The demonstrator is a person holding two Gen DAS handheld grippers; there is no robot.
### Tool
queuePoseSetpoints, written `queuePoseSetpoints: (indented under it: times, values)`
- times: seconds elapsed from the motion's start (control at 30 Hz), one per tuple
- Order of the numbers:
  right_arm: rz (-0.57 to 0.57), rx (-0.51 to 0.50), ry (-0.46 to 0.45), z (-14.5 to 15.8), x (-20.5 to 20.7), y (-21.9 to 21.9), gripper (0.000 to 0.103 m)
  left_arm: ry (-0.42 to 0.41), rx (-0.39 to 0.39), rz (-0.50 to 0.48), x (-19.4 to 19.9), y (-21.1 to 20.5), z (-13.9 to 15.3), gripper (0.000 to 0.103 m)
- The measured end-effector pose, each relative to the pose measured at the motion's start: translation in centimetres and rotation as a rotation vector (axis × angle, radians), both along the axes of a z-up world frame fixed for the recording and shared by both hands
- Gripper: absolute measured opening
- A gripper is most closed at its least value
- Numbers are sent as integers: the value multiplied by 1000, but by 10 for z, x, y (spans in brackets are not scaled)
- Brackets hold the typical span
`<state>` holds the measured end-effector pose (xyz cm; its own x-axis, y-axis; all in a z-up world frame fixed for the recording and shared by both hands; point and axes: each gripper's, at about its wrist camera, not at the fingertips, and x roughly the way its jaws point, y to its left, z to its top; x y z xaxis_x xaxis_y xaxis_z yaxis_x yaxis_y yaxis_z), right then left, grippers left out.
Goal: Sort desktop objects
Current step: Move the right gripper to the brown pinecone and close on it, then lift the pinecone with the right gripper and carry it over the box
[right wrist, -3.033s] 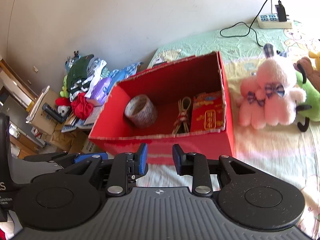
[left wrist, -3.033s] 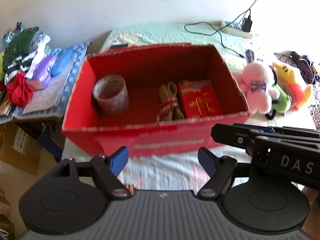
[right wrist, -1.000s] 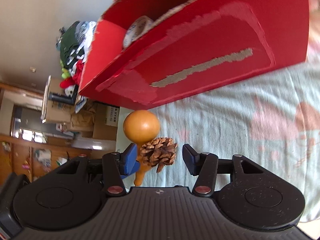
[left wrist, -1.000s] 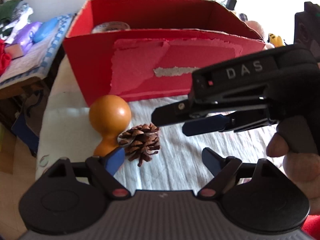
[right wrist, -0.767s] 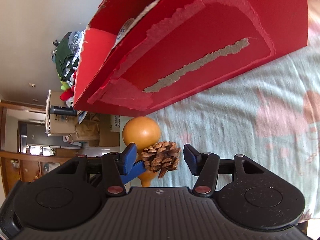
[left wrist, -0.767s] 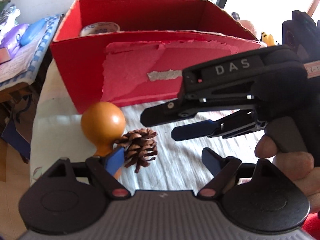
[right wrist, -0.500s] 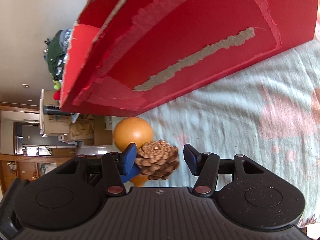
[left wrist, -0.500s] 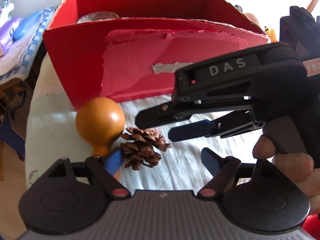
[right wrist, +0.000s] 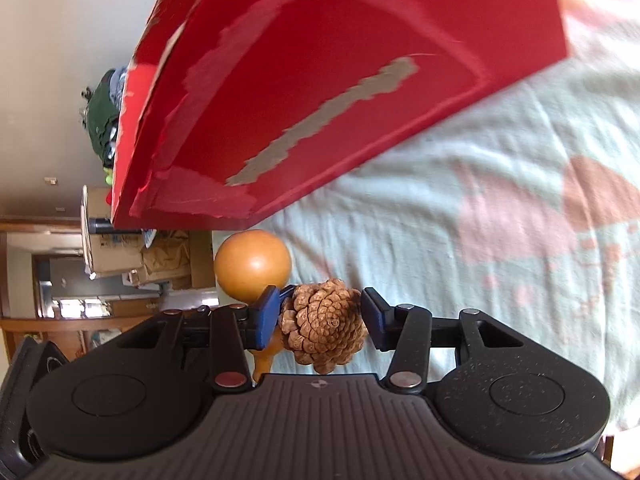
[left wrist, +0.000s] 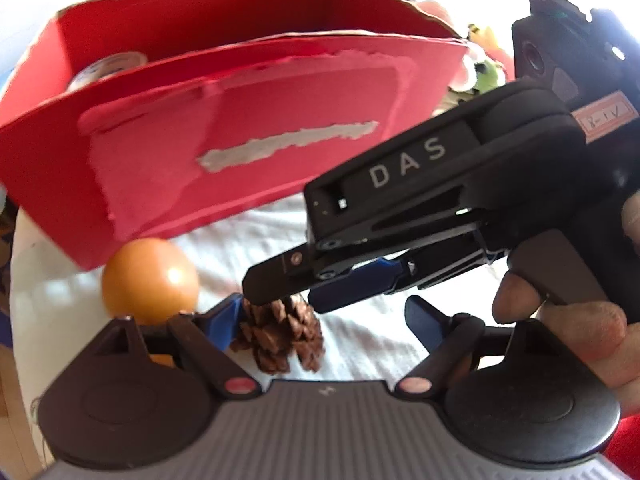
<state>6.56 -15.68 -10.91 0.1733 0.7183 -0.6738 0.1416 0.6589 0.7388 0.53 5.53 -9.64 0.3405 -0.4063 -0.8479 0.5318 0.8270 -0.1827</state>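
A brown pine cone (right wrist: pixel 324 324) sits between the blue pads of my right gripper (right wrist: pixel 320 318), which touch both its sides; the gripper is shut on it. In the left wrist view the pine cone (left wrist: pixel 280 336) lies low on the white cloth under the right gripper (left wrist: pixel 312 284). An orange gourd (right wrist: pixel 252 264) stands just left of the cone, also seen as the gourd (left wrist: pixel 150 280). The red cardboard box (left wrist: pixel 240 140) rises right behind them. My left gripper (left wrist: pixel 324 320) is open, close behind the cone, holding nothing.
A tape roll (left wrist: pixel 108 68) peeks over the box wall. Plush toys (left wrist: pixel 484 64) lie at the box's right end. A hand (left wrist: pixel 560 320) holds the right gripper. The patterned cloth (right wrist: pixel 480 200) stretches to the right; cardboard boxes (right wrist: pixel 120 248) sit beyond the left edge.
The right gripper moved in over the pine cone and its fingers narrowed onto it. The left gripper came lower and closer to the cone and gourd.
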Motion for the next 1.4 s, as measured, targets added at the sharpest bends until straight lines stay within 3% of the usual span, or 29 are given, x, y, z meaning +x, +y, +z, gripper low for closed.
queuePoseSetpoints:
  times: [0.23,0.4,0.7,0.83,1.1,1.4]
  values:
    - [24,6,0,0,-4,-2,54,10,36,-5,-4,3,5,87]
    - [21,17,19,-3,-4,-1,57,65,34,34,-2,10,-2,86]
    - [-3,-9,62,-5,-7,-1,52,105,29,29,5,2,-12,59]
    - [-42,-23,56,1,-11,-9,52,96,30,-4,8,-5,-9,53]
    - [-162,-70,-15,43,-16,-34,52,32,-21,-143,17,-35,23,53]
    - [-236,-144,-156,112,-11,-47,52,-67,-146,-252,53,-58,91,52]
